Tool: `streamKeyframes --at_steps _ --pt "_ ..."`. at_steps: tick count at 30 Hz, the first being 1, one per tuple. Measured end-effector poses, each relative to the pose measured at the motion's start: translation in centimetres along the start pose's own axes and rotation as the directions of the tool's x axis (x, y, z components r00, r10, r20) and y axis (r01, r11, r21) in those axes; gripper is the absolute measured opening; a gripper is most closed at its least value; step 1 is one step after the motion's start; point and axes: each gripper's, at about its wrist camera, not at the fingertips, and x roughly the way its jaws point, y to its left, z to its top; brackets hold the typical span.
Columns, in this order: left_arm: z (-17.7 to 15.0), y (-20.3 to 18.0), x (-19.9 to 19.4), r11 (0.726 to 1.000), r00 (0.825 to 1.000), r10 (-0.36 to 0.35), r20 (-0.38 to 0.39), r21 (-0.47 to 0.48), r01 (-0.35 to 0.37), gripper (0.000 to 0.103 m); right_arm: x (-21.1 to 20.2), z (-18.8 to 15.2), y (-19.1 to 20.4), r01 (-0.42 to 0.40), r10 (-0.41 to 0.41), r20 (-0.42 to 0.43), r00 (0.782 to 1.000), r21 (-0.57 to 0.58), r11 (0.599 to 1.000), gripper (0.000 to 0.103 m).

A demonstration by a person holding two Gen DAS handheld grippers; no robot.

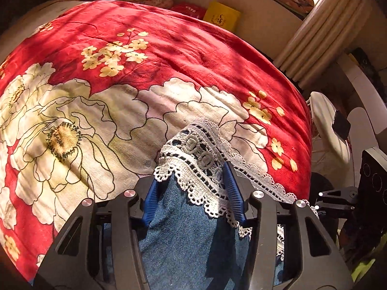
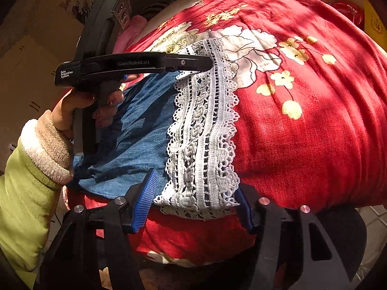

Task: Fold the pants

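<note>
Nearest the right wrist camera, the right gripper (image 2: 193, 200) straddles the near corner of the lace hem (image 2: 203, 142) of the denim pants (image 2: 135, 130), its blue pads beside the lace but seemingly not yet pinching. Farther along that hem, the left gripper (image 1: 192, 193) has its pads against a bunched fold of lace and denim, apparently clamped. Both corners should be held firmly and lifted together, evenly, so the hem stays straight over the red floral blanket (image 1: 169, 48).
</note>
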Motion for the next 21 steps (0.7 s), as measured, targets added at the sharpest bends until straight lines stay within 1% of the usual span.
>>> streamKeyframes --at_steps 1,2,3,6,9,11,13,15,19,21 --pt "0.0 0.2 -0.2 1.0 1.0 0.004 0.008 -0.003 -0.004 0.023 0.0 0.0 -0.2 -0.006 0.006 0.003 1.0 0.011 1.0 0.03" --pt "0.0 0.4 -0.4 1.0 1.0 0.003 0.02 -0.009 -0.003 0.017 -0.2 0.1 -0.3 -0.022 0.022 0.009 1.0 0.02 1.0 0.028" --pt "-0.1 0.7 -0.8 1.0 0.999 -0.01 0.033 -0.02 0.01 0.014 -0.4 0.2 -0.1 -0.029 0.029 0.021 0.999 0.019 0.999 0.024" --pt "-0.3 1.3 -2.2 0.998 0.995 -0.041 0.09 -0.036 0.045 0.011 -1.6 0.5 1.2 -0.037 0.039 0.079 0.996 -0.024 0.999 0.023" --pt "-0.5 1.8 -4.7 0.995 0.984 -0.076 0.164 -0.052 0.086 0.011 -3.2 1.1 3.6 -0.041 0.057 0.142 0.988 -0.107 0.993 0.023" --pt "-0.9 2.2 -6.7 0.993 0.971 -0.09 0.223 -0.059 0.106 0.011 -3.9 1.6 5.7 -0.036 0.065 0.168 0.984 -0.17 0.985 0.023" --pt "-1.4 3.0 -9.1 0.989 0.952 -0.104 0.287 -0.074 0.13 0.011 -4.5 1.9 7.9 -0.029 0.075 0.186 0.98 -0.242 0.97 0.023" --pt "-2.4 3.9 -11.7 0.988 0.933 -0.094 0.348 -0.083 0.13 0.011 -4.5 2.2 10.4 -0.017 0.083 0.194 0.977 -0.318 0.948 0.022" --pt "-5.5 6.0 -16.6 0.986 0.895 -0.052 0.443 -0.119 0.116 0.011 -2.9 2.1 15.1 -0.031 0.112 0.16 0.981 -0.441 0.897 0.022" --pt "-7.6 7.5 -18.2 0.981 0.882 -0.033 0.471 -0.155 0.12 0.011 -1.4 1.9 17.3 -0.039 0.119 0.13 0.984 -0.496 0.867 0.022"
